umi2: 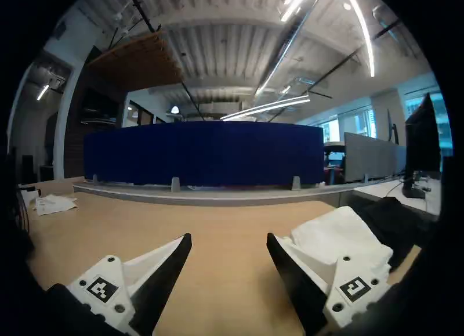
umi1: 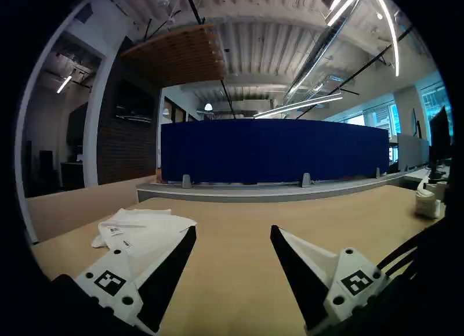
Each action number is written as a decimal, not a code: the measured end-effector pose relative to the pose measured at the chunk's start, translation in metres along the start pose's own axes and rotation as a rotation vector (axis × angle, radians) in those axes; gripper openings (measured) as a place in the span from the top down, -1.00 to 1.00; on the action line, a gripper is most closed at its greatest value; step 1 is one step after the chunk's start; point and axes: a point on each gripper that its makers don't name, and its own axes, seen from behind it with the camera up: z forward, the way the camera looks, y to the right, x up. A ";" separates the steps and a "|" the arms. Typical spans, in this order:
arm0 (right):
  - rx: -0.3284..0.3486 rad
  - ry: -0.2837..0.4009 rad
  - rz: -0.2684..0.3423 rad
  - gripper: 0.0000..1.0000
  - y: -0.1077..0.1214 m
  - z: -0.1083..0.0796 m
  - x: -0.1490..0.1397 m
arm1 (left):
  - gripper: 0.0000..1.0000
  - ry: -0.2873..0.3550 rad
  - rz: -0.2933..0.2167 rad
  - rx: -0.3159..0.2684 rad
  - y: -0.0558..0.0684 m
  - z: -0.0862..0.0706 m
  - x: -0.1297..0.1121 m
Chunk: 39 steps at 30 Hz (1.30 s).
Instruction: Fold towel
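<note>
White towel (umi1: 145, 227) lies loosely folded, tag showing, on wooden table (umi1: 243, 255)

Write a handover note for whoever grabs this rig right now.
Left gripper: open, empty, over the table.
Right gripper: open, empty.
White towel lies loosely bunched on the table by the left gripper's left finger, ungripped.
A white cloth pile, seemingly folded, sits by the right gripper's right finger.
Left to do: grip the loose towel and fold it.
</note>
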 end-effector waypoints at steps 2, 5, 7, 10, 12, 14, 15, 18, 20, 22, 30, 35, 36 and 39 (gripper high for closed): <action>0.000 0.006 0.000 -1.00 0.000 -0.001 0.001 | -0.91 0.000 0.000 0.000 0.000 0.000 0.000; 0.001 0.015 -0.001 -1.00 0.001 -0.002 0.002 | -0.91 0.000 0.000 0.000 0.000 0.000 0.001; 0.004 0.019 -0.002 -1.00 0.001 -0.003 0.003 | -0.91 0.000 0.000 0.000 0.000 0.000 0.001; 0.010 0.022 -0.001 -1.00 0.000 -0.005 0.003 | -0.91 0.000 0.000 0.000 0.000 0.001 0.001; 0.014 0.022 -0.001 -1.00 -0.001 -0.006 0.003 | -0.91 0.000 0.000 0.000 0.000 0.001 0.001; 0.015 0.023 0.000 -1.00 -0.001 -0.005 0.004 | -0.91 0.000 0.000 0.000 0.000 0.001 0.001; 0.015 0.023 0.000 -1.00 -0.001 -0.005 0.004 | -0.91 0.000 0.000 0.000 0.000 0.001 0.001; 0.015 0.023 0.000 -1.00 -0.001 -0.005 0.003 | -0.91 0.000 0.000 0.000 0.000 0.002 0.000; 0.015 0.023 0.000 -1.00 0.000 -0.005 0.003 | -0.91 0.000 0.000 0.000 0.000 0.001 0.001; 0.015 0.023 0.000 -1.00 0.000 -0.005 0.003 | -0.91 0.000 0.000 0.000 0.000 0.001 0.001; 0.015 0.023 -0.001 -1.00 0.000 -0.005 0.002 | -0.91 0.000 0.000 0.000 0.001 0.002 0.001; 0.015 0.023 -0.001 -1.00 0.000 -0.005 0.002 | -0.91 -0.001 0.000 0.000 0.001 0.003 0.002; 0.015 0.023 -0.001 -1.00 0.000 -0.005 0.002 | -0.91 -0.001 -0.001 0.000 0.001 0.003 0.002; 0.015 0.023 -0.001 -1.00 0.000 -0.005 0.002 | -0.91 -0.001 0.000 0.000 0.001 0.003 0.002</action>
